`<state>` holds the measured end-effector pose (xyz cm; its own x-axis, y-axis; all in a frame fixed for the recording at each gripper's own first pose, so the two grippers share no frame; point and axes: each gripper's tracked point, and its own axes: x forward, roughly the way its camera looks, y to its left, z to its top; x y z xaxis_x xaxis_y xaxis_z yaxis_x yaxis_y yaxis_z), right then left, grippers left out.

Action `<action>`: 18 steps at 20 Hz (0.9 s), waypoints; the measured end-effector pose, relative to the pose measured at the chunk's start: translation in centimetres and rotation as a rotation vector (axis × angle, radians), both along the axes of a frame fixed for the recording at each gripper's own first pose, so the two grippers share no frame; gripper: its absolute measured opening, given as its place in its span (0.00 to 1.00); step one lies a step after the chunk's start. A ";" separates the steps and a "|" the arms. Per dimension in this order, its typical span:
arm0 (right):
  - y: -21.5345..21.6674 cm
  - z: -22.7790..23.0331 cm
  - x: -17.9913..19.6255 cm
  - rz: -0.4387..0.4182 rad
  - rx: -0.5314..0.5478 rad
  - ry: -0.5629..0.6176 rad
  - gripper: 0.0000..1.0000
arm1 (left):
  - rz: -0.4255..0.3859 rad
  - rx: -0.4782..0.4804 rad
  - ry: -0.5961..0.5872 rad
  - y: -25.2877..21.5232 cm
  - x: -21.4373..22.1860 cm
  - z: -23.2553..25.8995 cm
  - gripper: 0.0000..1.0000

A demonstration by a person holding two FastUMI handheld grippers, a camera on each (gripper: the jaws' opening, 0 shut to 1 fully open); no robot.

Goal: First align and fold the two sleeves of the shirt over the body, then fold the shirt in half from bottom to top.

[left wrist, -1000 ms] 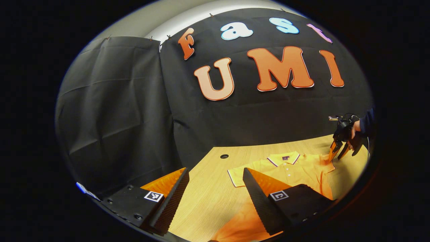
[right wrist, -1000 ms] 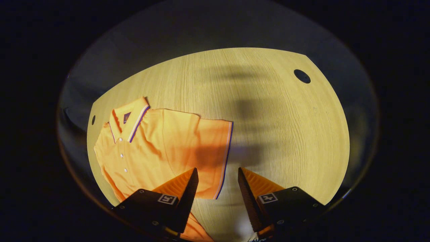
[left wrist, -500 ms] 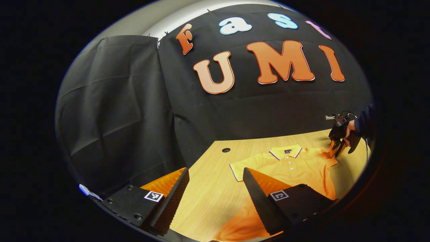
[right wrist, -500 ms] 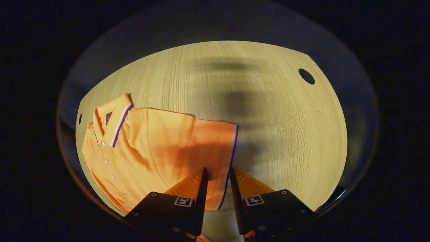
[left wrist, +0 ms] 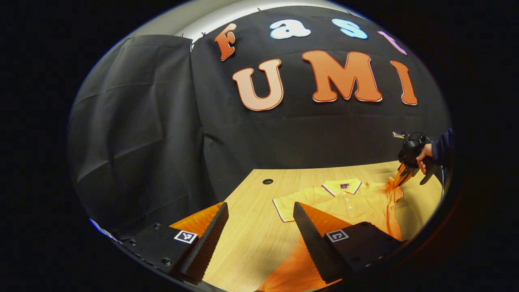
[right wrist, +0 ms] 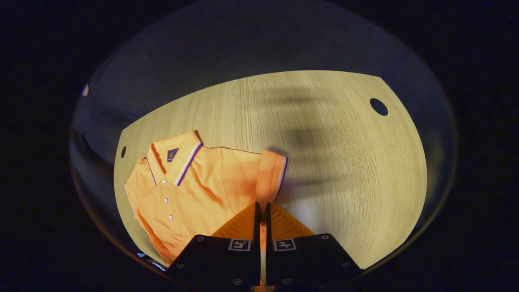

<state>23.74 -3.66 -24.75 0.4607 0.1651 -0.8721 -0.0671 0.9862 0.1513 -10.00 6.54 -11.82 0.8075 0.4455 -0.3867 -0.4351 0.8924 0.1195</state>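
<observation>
On the desk (right wrist: 324,134) the orange shirt (right wrist: 202,190) is laid, its sleeve (right wrist: 271,174) pinched by the right gripper (right wrist: 262,211), while the left gripper (left wrist: 259,213) is held spread above.

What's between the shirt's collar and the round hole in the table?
Only bare table lies between the collar and the hole, in the left gripper view.

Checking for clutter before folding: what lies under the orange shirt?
The shirt lies on the wooden table. Anything beneath the fabric is covered. The right gripper pinches its sleeve.
</observation>
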 end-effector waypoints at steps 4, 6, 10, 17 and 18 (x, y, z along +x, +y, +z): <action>3.0 2.3 -0.7 0.044 0.033 -0.022 0.06 | 0.008 -0.020 0.000 1.1 0.1 -0.7 0.99; 4.7 2.5 -1.1 0.081 0.033 -0.016 0.06 | 0.018 -0.021 0.000 1.5 -0.4 -0.8 0.99; 8.7 3.5 -1.2 0.117 0.073 -0.019 0.06 | 0.050 -0.019 0.018 2.1 -1.6 -1.3 0.99; 13.4 5.3 -2.4 0.216 0.199 -0.017 0.16 | 0.101 -0.002 0.033 2.2 -2.8 -1.1 0.99; 13.5 5.4 -2.6 0.228 0.205 -0.018 0.21 | 0.101 0.003 0.035 2.3 -2.5 -1.1 0.99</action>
